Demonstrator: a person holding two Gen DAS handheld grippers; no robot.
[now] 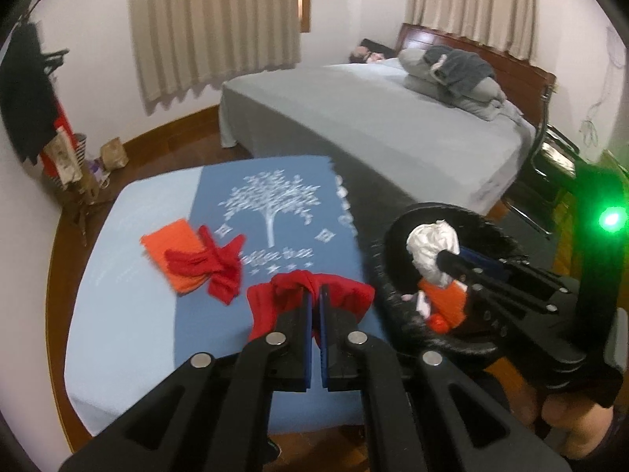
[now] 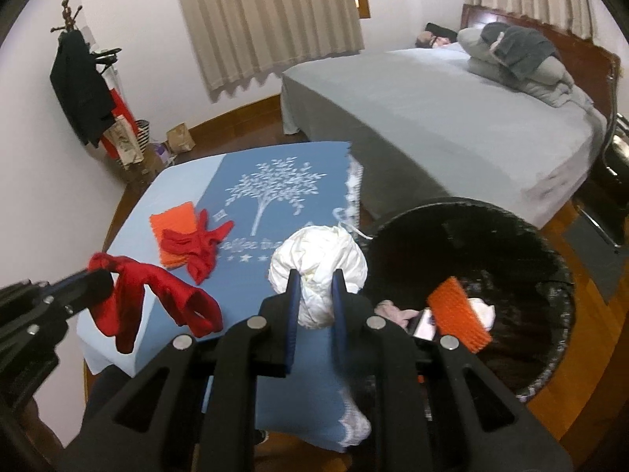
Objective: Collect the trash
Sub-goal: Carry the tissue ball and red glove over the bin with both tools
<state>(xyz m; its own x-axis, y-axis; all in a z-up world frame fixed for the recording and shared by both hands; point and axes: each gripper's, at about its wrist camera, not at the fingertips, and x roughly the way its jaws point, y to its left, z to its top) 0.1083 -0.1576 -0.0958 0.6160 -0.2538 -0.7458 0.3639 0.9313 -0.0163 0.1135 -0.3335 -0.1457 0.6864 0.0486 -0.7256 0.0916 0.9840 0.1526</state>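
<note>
A bedroom with beige curtains; a table (image 2: 118, 338) under a blue tree-print cloth; the left claw (image 1: 316, 299) is clamped on a limp red rag (image 2: 153, 295) hanging downward over the table; the right claw (image 2: 314, 295) pinches a crumpled white wad (image 2: 318, 259), roundish, at the rim of a black round bin (image 2: 550, 275).

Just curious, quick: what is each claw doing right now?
Left gripper: shut on the red cloth.
Right gripper: shut on the white crumpled wad.
</note>
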